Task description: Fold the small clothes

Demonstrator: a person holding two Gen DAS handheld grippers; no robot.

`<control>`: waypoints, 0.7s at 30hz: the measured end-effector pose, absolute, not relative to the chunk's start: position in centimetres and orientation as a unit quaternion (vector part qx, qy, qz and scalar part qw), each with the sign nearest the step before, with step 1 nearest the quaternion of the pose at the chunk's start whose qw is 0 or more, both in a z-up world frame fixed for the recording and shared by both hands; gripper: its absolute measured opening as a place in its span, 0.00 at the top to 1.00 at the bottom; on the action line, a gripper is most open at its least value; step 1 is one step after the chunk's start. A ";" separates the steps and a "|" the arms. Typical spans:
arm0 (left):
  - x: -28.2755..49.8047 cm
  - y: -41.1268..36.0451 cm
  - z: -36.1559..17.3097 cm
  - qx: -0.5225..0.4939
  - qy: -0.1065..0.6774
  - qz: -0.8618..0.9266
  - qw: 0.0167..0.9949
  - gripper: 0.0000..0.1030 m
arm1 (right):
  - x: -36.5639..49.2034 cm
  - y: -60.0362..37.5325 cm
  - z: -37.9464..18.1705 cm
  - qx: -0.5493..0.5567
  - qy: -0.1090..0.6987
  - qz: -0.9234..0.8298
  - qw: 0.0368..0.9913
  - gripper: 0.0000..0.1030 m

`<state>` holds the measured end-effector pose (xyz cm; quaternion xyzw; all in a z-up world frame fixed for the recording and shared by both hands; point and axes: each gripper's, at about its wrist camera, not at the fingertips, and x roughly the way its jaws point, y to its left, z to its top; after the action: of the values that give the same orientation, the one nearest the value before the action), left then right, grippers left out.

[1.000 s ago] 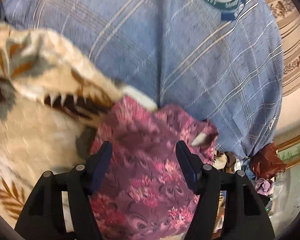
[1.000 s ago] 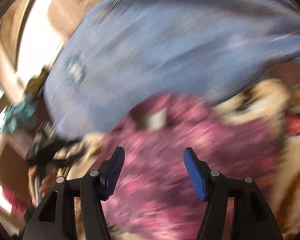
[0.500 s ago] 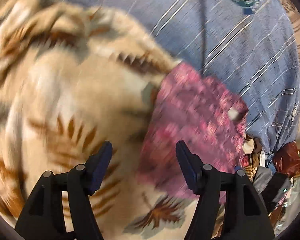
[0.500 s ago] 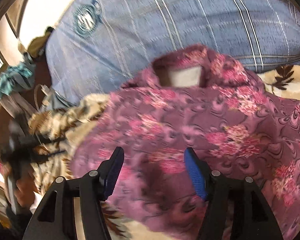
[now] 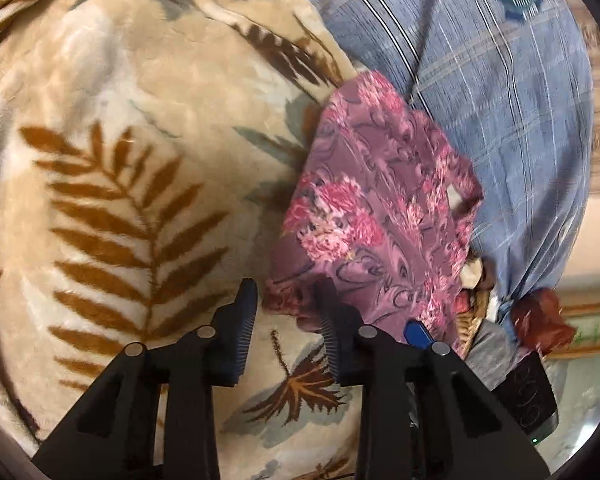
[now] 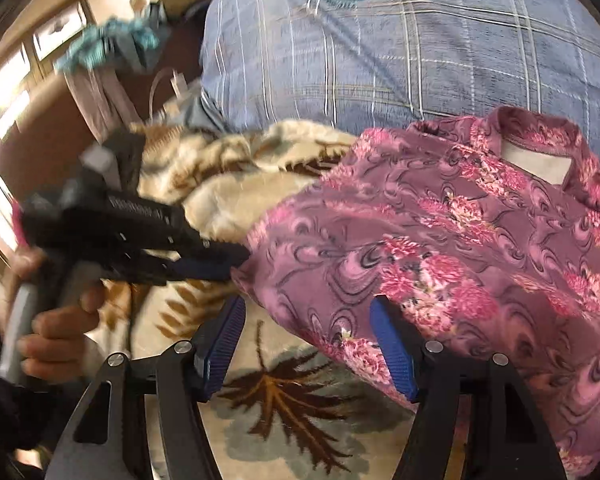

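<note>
A small purple shirt with pink flowers (image 5: pixel 380 216) lies on a cream blanket with brown leaves (image 5: pixel 140 184). My left gripper (image 5: pixel 286 320) is open, its jaws astride the shirt's near left corner. In the right wrist view the shirt (image 6: pixel 480 248) fills the right side, its collar label up, and the left gripper (image 6: pixel 236 262) reaches its left edge from the left. My right gripper (image 6: pixel 308 328) is open, its right finger under the shirt's near hem, its left finger over the blanket (image 6: pixel 284 400).
A blue plaid sheet (image 5: pixel 500 92) with a round green emblem lies behind the shirt. A heap of clothes (image 6: pixel 112 44) and dark wooden furniture stand at the far left of the right wrist view. The hand holding the left gripper (image 6: pixel 48 328) is at the left.
Both grippers have moved down to the shirt's near edge. The left gripper swung left over the blanket and its jaws have narrowed around the shirt's corner.
</note>
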<state>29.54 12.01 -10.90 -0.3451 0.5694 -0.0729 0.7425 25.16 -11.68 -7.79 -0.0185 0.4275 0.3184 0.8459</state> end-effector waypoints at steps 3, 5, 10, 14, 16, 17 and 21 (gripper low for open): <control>30.0 11.1 -11.1 -0.319 0.576 -0.067 0.750 0.74 | 25.5 -11.1 -9.3 -0.038 0.440 0.310 0.842 0.34; 30.3 10.8 -11.5 -0.310 0.586 -0.070 0.745 0.93 | 25.5 -10.9 -10.0 -0.052 0.442 0.306 0.841 0.34; 30.3 12.7 -9.5 -0.313 0.570 -0.067 0.757 0.97 | 25.5 -10.6 -10.8 -0.080 0.454 0.302 0.835 0.34; 30.5 12.1 -7.9 -0.263 0.554 -0.054 0.788 0.97 | 25.8 -10.6 -11.1 -0.084 0.459 0.303 0.831 0.34; 31.1 11.5 -9.4 -0.244 0.583 -0.043 0.774 0.96 | 25.9 -10.5 -11.1 -0.085 0.460 0.304 0.830 0.34; 31.2 11.5 -10.2 -0.247 0.595 -0.041 0.764 0.95 | 25.9 -10.5 -11.0 -0.085 0.459 0.304 0.830 0.34; 31.1 12.5 -11.9 -0.304 0.611 -0.046 0.730 0.90 | 25.7 -10.9 -10.1 -0.057 0.452 0.313 0.833 0.33</control>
<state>31.10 12.53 -11.91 -0.3036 0.6109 -0.0459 0.7298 25.70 -10.94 -10.07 -0.0572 0.4523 0.3126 0.8333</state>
